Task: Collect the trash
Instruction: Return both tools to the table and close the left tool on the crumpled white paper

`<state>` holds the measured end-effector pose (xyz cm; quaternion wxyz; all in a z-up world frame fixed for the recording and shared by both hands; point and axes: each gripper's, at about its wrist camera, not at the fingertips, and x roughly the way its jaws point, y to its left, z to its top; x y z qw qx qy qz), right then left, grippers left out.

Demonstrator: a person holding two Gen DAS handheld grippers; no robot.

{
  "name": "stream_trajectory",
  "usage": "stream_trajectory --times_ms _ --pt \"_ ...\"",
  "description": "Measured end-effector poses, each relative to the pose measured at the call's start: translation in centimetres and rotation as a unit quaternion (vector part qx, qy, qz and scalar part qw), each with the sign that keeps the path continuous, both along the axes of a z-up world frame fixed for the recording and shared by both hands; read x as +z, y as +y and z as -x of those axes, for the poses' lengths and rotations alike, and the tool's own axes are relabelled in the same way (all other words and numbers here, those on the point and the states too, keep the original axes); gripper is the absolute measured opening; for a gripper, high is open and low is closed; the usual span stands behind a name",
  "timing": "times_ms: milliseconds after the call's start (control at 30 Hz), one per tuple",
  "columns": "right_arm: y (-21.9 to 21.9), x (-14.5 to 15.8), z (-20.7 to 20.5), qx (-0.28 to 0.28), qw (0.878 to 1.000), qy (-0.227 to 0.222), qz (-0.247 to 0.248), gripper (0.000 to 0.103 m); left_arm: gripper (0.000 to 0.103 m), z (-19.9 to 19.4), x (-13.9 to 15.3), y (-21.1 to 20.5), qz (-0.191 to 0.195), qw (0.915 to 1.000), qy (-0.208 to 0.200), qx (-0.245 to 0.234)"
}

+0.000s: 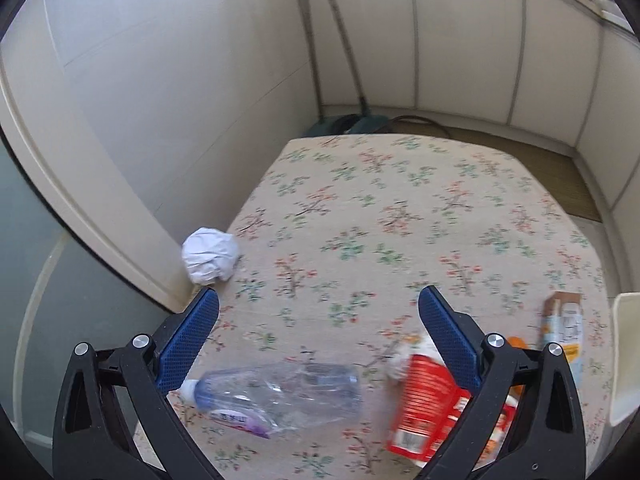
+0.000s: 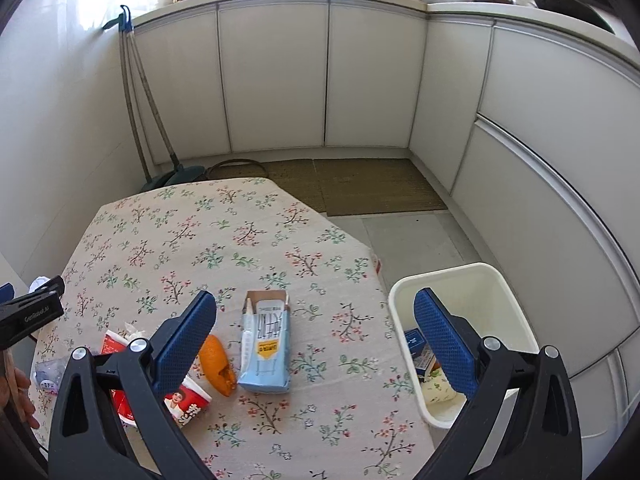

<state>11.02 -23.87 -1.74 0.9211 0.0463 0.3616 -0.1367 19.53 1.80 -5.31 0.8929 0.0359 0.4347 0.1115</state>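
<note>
On the floral tablecloth (image 1: 400,208) lie a crushed clear plastic bottle (image 1: 280,396), a red and white carton (image 1: 424,404), a crumpled white paper ball (image 1: 210,255) at the left edge, and a light blue carton (image 2: 267,348) beside an orange peel (image 2: 218,364). My left gripper (image 1: 318,308) is open above the bottle and the red carton. My right gripper (image 2: 315,310) is open and empty, above the blue carton and the table's right edge. The red carton (image 2: 184,398) also shows by its left finger. A white bin (image 2: 516,316) beside the table holds some trash.
White kitchen cabinets (image 2: 360,80) line the far and right walls. Broom handles (image 2: 140,100) lean in the left corner. A brown mat (image 2: 360,184) lies on the floor behind the table. The other gripper (image 2: 28,312) shows at the right wrist view's left edge.
</note>
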Motion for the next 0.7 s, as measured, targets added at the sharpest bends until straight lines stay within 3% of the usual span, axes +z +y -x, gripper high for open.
stream_trajectory --times_ms 133,267,600,700 --pt "2.1 -0.9 -1.2 0.019 1.0 0.012 0.008 0.096 0.096 -2.5 -2.1 5.9 0.011 0.9972 0.027 0.069" --pt "3.1 -1.8 -2.2 0.028 0.999 0.024 0.015 0.096 0.096 -4.3 -3.7 9.4 0.027 0.993 0.037 0.109" --pt "3.0 -2.7 -3.5 0.02 0.999 0.038 0.015 0.096 0.095 -8.0 -6.9 12.8 0.043 0.9874 0.057 0.141" --pt "2.9 -3.0 -3.7 0.021 0.999 0.046 0.012 0.096 0.09 -8.7 -8.2 13.1 0.047 0.9873 0.068 0.135"
